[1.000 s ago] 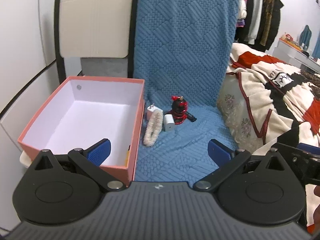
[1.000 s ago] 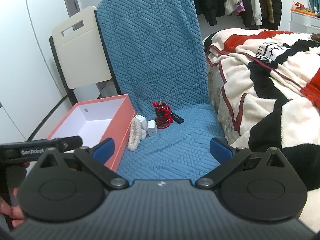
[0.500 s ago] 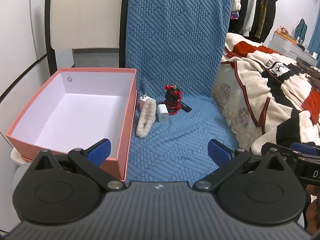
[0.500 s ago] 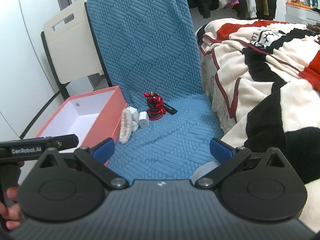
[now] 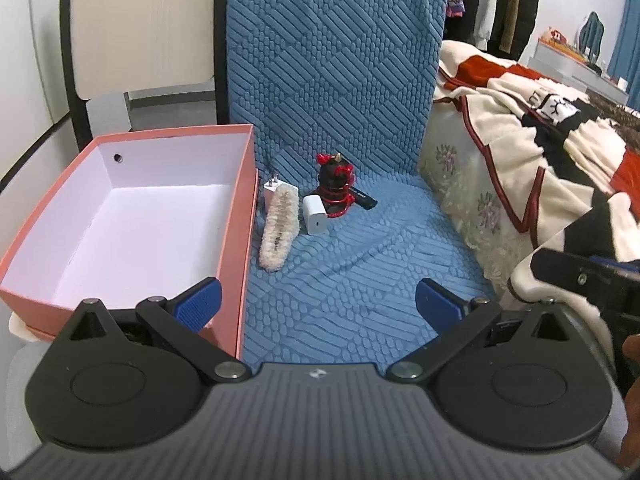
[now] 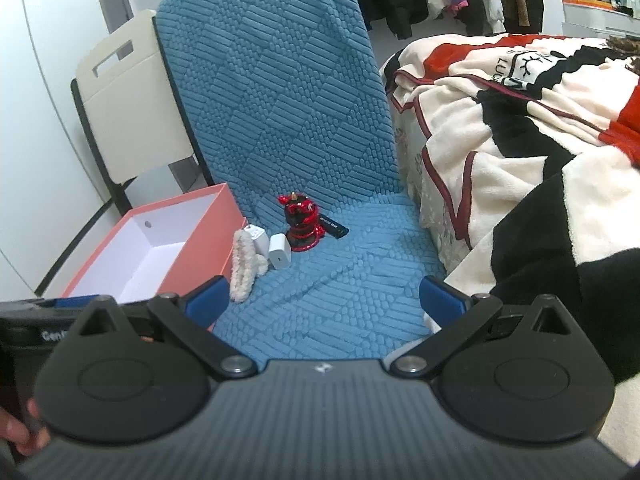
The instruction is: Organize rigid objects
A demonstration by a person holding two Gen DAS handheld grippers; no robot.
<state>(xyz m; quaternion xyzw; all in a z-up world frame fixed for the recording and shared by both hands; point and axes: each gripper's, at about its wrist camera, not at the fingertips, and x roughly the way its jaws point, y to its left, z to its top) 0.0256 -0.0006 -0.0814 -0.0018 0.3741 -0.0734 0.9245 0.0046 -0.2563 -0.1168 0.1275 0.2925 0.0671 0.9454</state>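
Objects for sorting are shown clustered on the blue chair cover (image 5: 360, 264), just beside the open pink box (image 5: 132, 216), which holds nothing visible: a fluffy clip (image 5: 279, 232), two white chargers (image 5: 314, 214), a red-and-black ball head (image 5: 335, 192) and a black stick (image 5: 362, 199). Compared with the views a second earlier, both cameras have drawn closer, so the cluster appears larger and more central. The left gripper (image 5: 318, 300) and right gripper (image 6: 326, 298) are held released, jaws wide apart, grasping nothing, well short of the items. An approach is judged under way; no object has yet been boxed.
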